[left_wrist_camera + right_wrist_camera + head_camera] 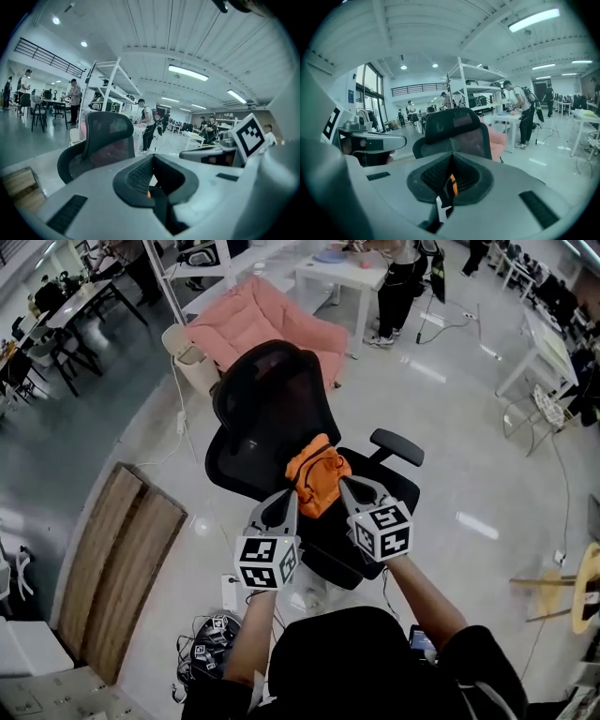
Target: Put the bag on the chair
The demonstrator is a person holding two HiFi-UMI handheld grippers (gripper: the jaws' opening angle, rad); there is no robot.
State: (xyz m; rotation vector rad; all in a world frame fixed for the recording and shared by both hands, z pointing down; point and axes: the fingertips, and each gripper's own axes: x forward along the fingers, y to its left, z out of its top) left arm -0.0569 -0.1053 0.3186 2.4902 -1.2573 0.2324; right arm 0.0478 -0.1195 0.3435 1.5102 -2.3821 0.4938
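Left gripper [292, 495] and right gripper [343, 486] side by side over near edge of chair [267, 399] seat. Jaws of each together, clamped on orange bag [320, 476]; sliver of orange fabric pinched between pads in both gripper views. Bag bunched above seat centre, before backrest; contact with seat unclear. Wooden board [117, 563] on floor left of chair. Beyond backrest: pink lounger [262, 320], white table [342, 273], person [398, 287] standing beside it.
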